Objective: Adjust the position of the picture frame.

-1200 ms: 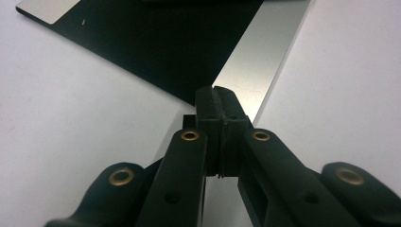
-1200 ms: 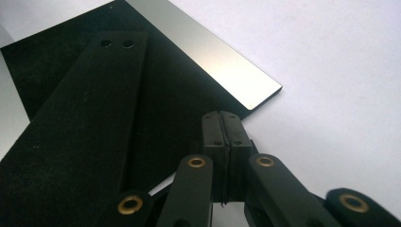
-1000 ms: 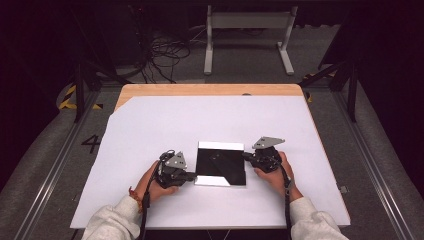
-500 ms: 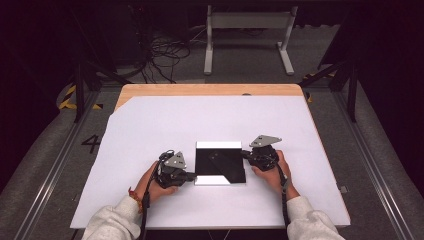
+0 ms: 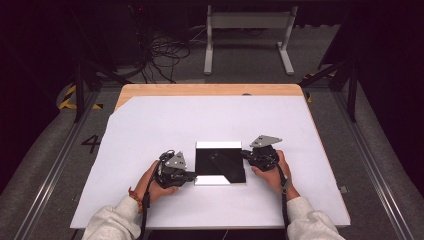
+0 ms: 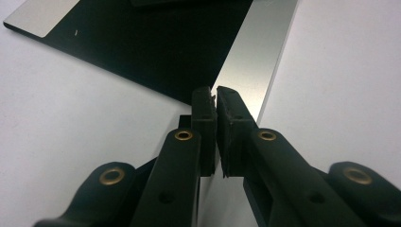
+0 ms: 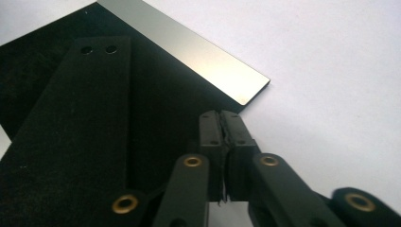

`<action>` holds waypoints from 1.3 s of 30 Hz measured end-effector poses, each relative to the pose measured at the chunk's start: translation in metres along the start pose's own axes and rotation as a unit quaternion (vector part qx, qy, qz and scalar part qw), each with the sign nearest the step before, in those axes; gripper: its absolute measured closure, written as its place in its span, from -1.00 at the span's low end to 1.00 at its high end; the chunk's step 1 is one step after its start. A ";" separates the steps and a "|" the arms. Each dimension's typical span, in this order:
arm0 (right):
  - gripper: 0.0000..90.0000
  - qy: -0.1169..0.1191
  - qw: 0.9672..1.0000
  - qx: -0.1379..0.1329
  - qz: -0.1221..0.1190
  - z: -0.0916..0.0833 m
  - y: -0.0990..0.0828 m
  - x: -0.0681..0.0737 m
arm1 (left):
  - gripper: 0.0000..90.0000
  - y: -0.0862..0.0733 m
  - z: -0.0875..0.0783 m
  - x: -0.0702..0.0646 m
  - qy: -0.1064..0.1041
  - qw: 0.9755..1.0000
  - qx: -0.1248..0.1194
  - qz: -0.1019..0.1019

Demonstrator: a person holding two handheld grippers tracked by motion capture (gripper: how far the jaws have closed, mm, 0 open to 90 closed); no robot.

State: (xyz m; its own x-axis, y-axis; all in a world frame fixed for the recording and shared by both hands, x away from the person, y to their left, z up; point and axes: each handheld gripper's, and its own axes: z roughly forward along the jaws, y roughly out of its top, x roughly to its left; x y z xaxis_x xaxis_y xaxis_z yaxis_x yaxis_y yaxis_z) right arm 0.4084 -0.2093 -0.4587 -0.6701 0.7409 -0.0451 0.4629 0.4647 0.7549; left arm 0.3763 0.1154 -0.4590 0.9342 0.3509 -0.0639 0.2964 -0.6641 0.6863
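Observation:
A flat black plate [image 5: 220,162] with silver strips along two edges lies on the white table cover [image 5: 150,125]. A black bar with two holes [image 7: 80,118] rests on top of it. My left gripper [image 5: 192,176] sits at the plate's near left corner. Its tips [image 6: 213,90] hover over a silver strip [image 6: 257,56] with only a hairline gap and nothing between them. My right gripper [image 5: 245,154] is at the plate's right edge, pads together [image 7: 220,113], above the black surface near the silver end [image 7: 213,66]. Both pairs of jaws have just been opening a crack.
The white cover lies on a wooden table [image 5: 210,90] whose far edge shows. Metal rails [image 5: 60,165] run along both sides on the floor. A metal stand [image 5: 247,30] and cables [image 5: 165,55] lie beyond the table.

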 end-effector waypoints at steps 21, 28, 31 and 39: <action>0.62 0.022 0.999 -0.001 -0.031 -0.033 -0.003 0.010 | 0.47 -0.010 -0.034 -0.018 0.071 0.996 -0.052 -0.004; 0.57 0.040 0.999 0.011 -0.029 -0.048 -0.011 0.010 | 0.06 -0.021 -0.044 -0.025 0.104 0.993 -0.055 -0.015; 0.54 0.042 0.999 0.020 -0.026 -0.056 -0.018 0.009 | -0.05 -0.028 -0.049 -0.027 0.110 0.992 -0.056 -0.021; 0.45 0.052 0.998 0.034 -0.027 -0.070 -0.034 0.008 | -0.21 -0.049 -0.059 -0.031 0.126 0.989 -0.069 -0.038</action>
State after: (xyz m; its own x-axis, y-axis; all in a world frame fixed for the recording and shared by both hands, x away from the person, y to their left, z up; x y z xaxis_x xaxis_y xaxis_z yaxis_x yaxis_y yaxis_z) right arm 0.3460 -0.2530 -0.4389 -0.7498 0.6616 -0.0139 0.4610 0.5373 0.7063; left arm 0.3215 0.1762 -0.4483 0.8263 0.5609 0.0512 0.3176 -0.5392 0.7800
